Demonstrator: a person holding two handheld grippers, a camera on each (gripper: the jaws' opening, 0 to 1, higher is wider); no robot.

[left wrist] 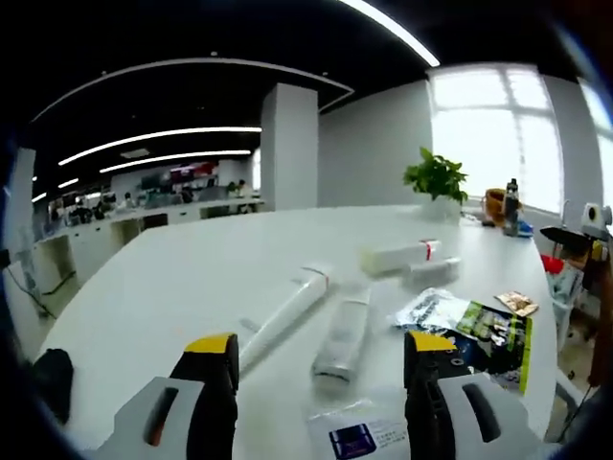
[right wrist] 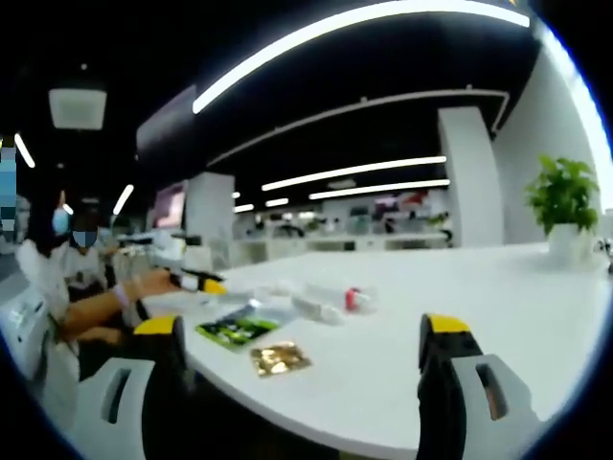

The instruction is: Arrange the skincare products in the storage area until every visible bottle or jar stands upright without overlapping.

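In the left gripper view, the left claw (left wrist: 324,356) rises from the bottom of the frame with its yellow-tipped jaws apart and nothing between them, hovering over a large white worktop (left wrist: 172,278). Just above the jaws, at the centre of the frame, a long white tube with a red band (left wrist: 284,314) lies flat on its side, and beside it to the right lies a clear, silvery bottle (left wrist: 344,335), also on its side. Further up and right, a white box with a red mark (left wrist: 399,256) lies flat, with a small white tube (left wrist: 430,271) lying just below it. At right of centre sit a crinkled clear packet (left wrist: 427,309), a green-and-black printed sachet (left wrist: 498,331) and a small gold foil sachet (left wrist: 517,303). A white leaflet with a blue patch (left wrist: 357,436) lies between the jaws at the bottom edge. A green potted plant (left wrist: 437,178) stands at the far upper right.

In the right gripper view, the right claw (right wrist: 302,347) is likewise apart and empty at the worktop's near edge. A person's hand (right wrist: 153,285) at middle left holds the other yellow-tipped gripper.
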